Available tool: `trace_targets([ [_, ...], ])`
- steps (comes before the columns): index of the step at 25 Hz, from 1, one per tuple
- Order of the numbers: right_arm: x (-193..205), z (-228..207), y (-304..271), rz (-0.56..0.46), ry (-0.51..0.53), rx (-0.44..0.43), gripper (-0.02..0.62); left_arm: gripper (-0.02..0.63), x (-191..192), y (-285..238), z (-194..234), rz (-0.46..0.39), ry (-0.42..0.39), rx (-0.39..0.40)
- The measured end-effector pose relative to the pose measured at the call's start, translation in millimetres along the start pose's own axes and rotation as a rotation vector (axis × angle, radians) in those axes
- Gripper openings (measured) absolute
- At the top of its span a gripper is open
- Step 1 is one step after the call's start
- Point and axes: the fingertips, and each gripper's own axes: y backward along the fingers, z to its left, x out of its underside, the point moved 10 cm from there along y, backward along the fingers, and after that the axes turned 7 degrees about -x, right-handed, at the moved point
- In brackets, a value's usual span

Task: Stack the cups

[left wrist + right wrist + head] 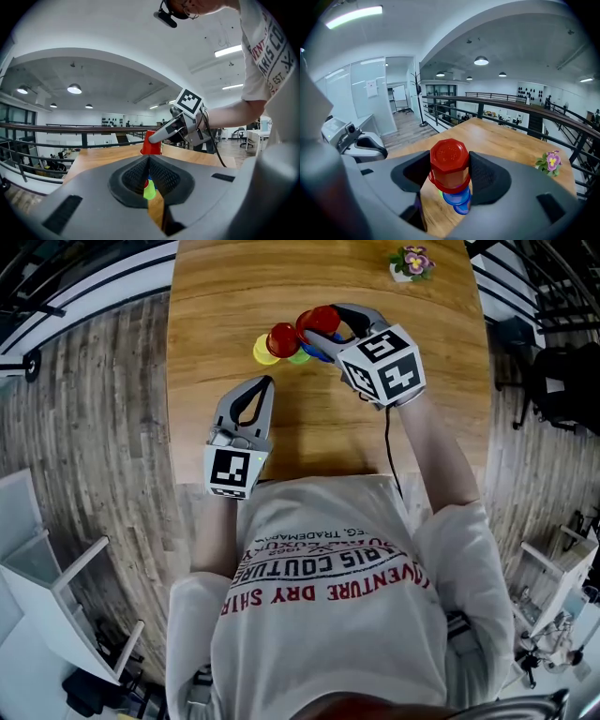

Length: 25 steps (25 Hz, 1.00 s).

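A red cup (449, 161) is clamped between the right gripper's (450, 164) fingers (488, 176), axis near upright, base up. The left gripper's (149, 158) fingers (165, 177) are closed together, empty.

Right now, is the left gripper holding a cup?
No, the left gripper shows its jaws closed together with nothing between them.

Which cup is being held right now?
The red cup in the right gripper; yellow, green, blue and the other red sit on the table.
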Motion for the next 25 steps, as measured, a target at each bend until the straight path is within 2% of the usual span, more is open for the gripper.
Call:
trace_targets([
  [7, 3, 9, -25, 0.054, 0.024, 0.003, 0.264, 0.017, 2, 11, 12, -0.01, 0.002, -0.024],
  [16, 2, 14, -30, 0.041, 0.016, 0.028, 0.271, 0.017, 3, 17, 19, -0.012, -0.003, -0.031],
  [21, 1, 13, -19, -0.029, -0.042, 0.044, 0.309, 0.017, 2, 13, 22, -0.018, -0.011, -0.031],
  [25, -4, 20, 2, -0.101, -0.036, 0.08, 0.31, 0.017, -4, 9, 24, -0.035, -0.02, -0.026],
])
